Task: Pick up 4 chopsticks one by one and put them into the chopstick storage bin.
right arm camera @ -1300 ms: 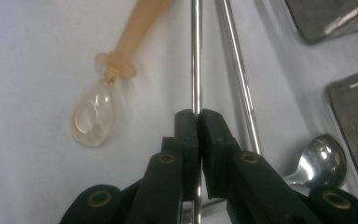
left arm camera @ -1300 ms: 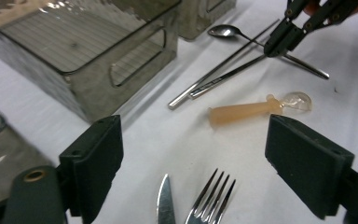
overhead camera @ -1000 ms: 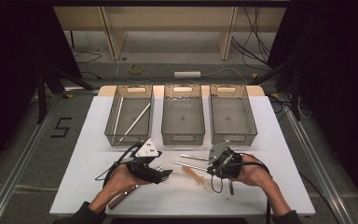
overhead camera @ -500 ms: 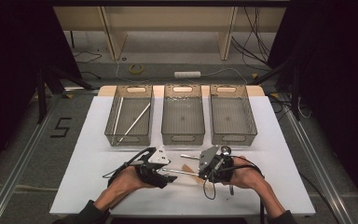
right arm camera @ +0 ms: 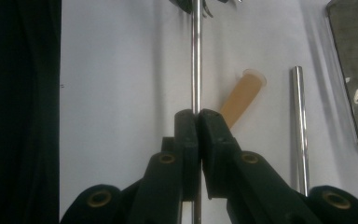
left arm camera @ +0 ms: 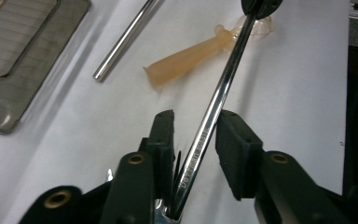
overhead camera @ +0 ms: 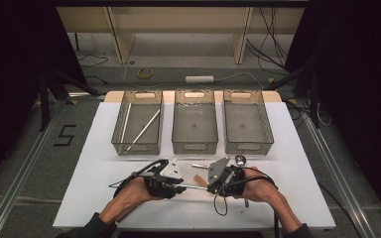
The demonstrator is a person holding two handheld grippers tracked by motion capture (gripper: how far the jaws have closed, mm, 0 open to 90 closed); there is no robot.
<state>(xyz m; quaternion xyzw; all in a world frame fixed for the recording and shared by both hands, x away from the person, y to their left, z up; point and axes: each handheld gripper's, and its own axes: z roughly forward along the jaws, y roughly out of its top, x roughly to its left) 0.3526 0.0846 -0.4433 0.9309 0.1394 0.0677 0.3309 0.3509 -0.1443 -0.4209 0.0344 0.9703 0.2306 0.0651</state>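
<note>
Currently my right gripper (right arm camera: 198,116) clamps a slim polished steel utensil handle (right arm camera: 196,56); my left gripper (left arm camera: 196,130) stands open around it. A translucent orange plastic handle (left arm camera: 186,60) and a loose steel rod (right arm camera: 299,126) lie beside.

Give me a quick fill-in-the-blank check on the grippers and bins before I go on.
1. The right gripper is ____ on the metal rod.
2. The left gripper has its jaws ____ around that rod.
3. The long sticks lie in the ____ bin of the three.
4. The amber plastic piece lies on the ____.

Missing words: shut; open; left; table
</note>
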